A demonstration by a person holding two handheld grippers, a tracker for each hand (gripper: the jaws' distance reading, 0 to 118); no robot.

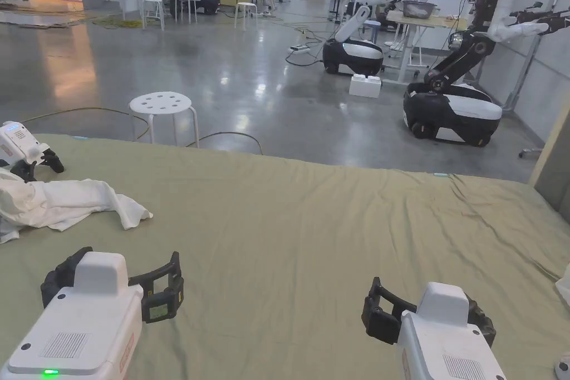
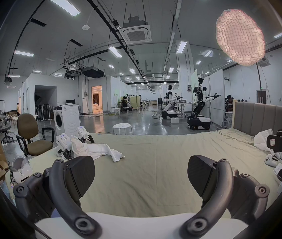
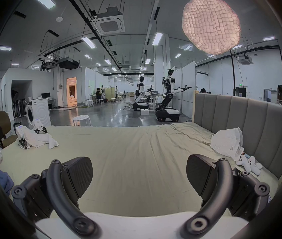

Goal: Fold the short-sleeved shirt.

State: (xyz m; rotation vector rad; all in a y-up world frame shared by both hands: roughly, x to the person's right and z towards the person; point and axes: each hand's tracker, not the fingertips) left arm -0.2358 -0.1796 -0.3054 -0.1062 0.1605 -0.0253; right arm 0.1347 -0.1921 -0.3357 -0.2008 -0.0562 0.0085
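Observation:
A white short-sleeved shirt (image 1: 61,203) lies crumpled at the far left of the green bed sheet (image 1: 311,231); it also appears in the left gripper view (image 2: 98,149) and the right gripper view (image 3: 38,139). My left gripper (image 1: 129,257) hovers over the near left of the bed, well short of the shirt. Its jaws stand wide apart with nothing between them (image 2: 141,172). My right gripper (image 1: 426,293) hovers over the near right of the bed, likewise open and empty (image 3: 139,172). Bare sheet lies ahead of both.
Two spare white grippers (image 2: 64,141) lie against the shirt at the bed's left edge. A white crumpled bundle (image 3: 226,142) and white controllers (image 3: 247,163) sit by the grey headboard (image 3: 240,122) on the right. Beyond the bed stand a white stool (image 1: 161,104) and wheeled robots (image 1: 451,108).

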